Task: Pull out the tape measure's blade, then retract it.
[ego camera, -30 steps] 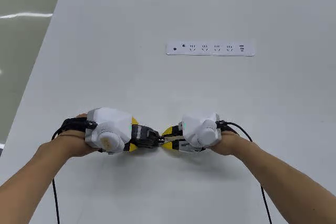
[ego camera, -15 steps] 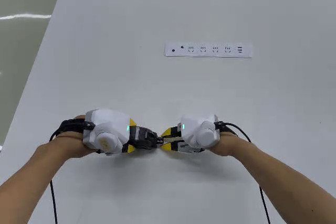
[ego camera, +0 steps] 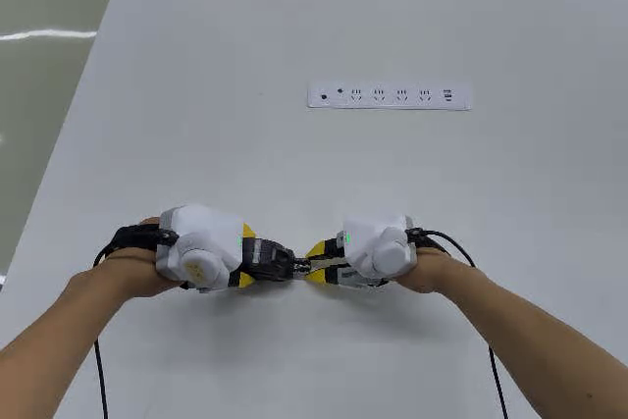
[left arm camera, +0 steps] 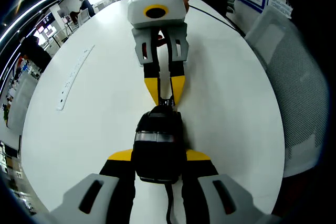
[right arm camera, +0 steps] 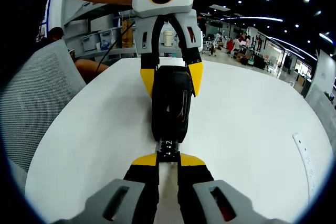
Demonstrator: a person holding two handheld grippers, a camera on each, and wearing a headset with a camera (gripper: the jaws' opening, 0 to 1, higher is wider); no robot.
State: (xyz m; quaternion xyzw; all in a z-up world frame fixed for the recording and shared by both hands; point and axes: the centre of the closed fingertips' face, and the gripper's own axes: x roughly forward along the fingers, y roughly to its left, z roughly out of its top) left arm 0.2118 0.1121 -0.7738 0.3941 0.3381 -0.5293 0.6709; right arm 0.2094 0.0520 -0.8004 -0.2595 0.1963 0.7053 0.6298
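Head view: the white surface (ego camera: 294,26) carries a power strip (ego camera: 390,96) toward its far side, well apart from the work. Near the person, the left claw (ego camera: 251,258) and the right claw (ego camera: 316,261) meet nose to nose.

Left claw: pressed onto the black tape measure (left arm camera: 158,145), one jaw on each flank of the case. Whether the case rests on the surface or hangs just above it cannot be determined.

Right claw: pinching the blade's end hook (right arm camera: 167,150) right at the case mouth, so almost no blade appears to be out.

Recommended procedure:
1. Hold the left claw fixed.
2. Draw the right claw straight away along the blade's line, with a firm pinch and no twist.
3. Guide the blade back in rather than releasing it.
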